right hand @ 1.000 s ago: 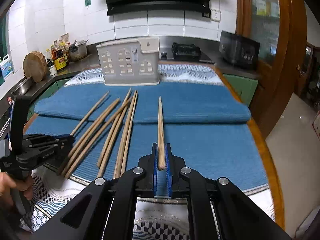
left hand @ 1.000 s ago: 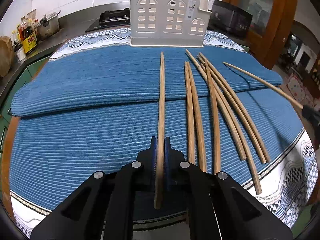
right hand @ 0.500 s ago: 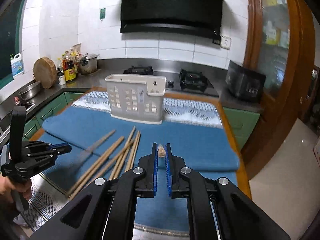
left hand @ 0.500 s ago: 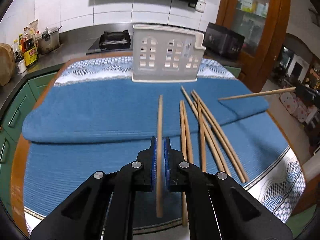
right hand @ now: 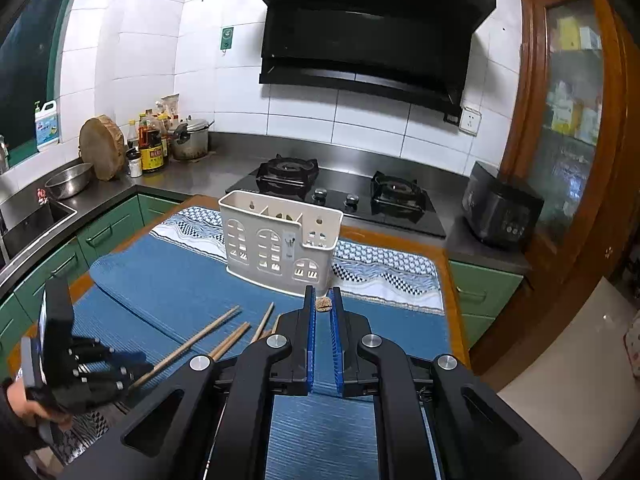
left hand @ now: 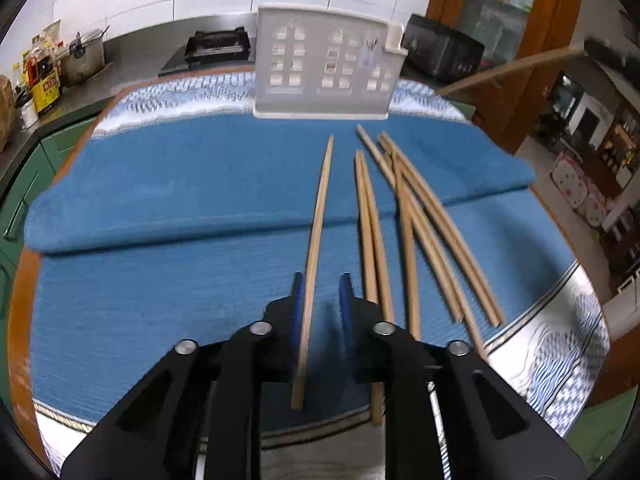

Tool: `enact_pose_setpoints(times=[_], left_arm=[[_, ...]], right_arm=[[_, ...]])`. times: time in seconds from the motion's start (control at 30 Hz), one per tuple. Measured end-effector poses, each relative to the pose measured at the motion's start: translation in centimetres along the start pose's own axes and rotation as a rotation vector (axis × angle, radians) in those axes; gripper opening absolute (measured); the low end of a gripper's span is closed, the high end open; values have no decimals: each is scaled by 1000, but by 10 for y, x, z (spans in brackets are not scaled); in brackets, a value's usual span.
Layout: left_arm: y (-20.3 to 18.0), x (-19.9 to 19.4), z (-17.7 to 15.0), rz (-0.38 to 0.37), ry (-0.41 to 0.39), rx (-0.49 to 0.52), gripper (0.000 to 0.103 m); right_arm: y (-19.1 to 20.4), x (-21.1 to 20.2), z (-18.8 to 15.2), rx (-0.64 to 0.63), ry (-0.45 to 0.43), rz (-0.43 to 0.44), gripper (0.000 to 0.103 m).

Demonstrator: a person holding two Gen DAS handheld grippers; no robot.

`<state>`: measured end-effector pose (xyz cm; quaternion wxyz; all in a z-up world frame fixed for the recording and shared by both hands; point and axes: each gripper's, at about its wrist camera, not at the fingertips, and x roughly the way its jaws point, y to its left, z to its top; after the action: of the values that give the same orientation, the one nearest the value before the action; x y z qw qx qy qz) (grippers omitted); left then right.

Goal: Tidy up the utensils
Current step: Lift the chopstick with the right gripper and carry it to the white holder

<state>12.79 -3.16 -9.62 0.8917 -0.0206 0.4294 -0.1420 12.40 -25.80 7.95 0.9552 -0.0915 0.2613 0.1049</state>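
Left gripper (left hand: 322, 296): jaws apart, one chopstick (left hand: 318, 224) against the left pad, pointing to 12 o'clock. Right gripper (right hand: 321, 316): clamped on a second chopstick (right hand: 323, 304), seen end-on. Six loose chopsticks (left hand: 404, 216) lie on the blue mat (left hand: 180, 184) at 1 o'clock. One white utensil holder (left hand: 326, 66) stands beyond at 12 o'clock.

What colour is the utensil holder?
Off-white utensil holder with arched window cut-outs; clearest in the right wrist view.
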Motion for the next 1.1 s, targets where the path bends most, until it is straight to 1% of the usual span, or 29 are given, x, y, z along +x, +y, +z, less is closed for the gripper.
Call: enact_pose_setpoints(times=[0.07, 0.13, 0.23, 0.3, 0.4, 0.43, 0.6, 0.67, 0.77, 0.87, 1.1], left_arm=[[1, 4, -9, 11, 16, -5, 27], [3, 8, -15, 34, 24, -10, 27], [8, 13, -19, 34, 31, -22, 27], [6, 14, -20, 44, 23, 3, 27], [2, 15, -20, 85, 20, 38, 17], [1, 14, -20, 90, 19, 41, 8], [-2, 5, -11, 65, -2, 51, 6], [-2, -2, -7, 39, -20, 32, 5], [-1, -13, 1, 24, -56, 21, 5], [0, -26, 10, -6, -94, -1, 5], [-2, -52, 40, -43, -182, -9, 5]], right_arm=[[0, 0, 3, -9, -4, 0, 7], [2, -1, 4, -17, -8, -1, 7], [4, -2, 5, -26, -9, -2, 7], [6, -3, 5, -32, -8, -4, 7], [9, -3, 7, -43, -8, -6, 7], [10, -3, 8, -48, -8, -8, 7], [10, -3, 15, -64, -9, -14, 7], [10, -4, 18, -69, -14, -16, 7], [10, -6, 23, -75, -21, -18, 7], [9, -8, 28, -82, -30, -18, 7], [4, -12, 48, -71, -50, -2, 7]])
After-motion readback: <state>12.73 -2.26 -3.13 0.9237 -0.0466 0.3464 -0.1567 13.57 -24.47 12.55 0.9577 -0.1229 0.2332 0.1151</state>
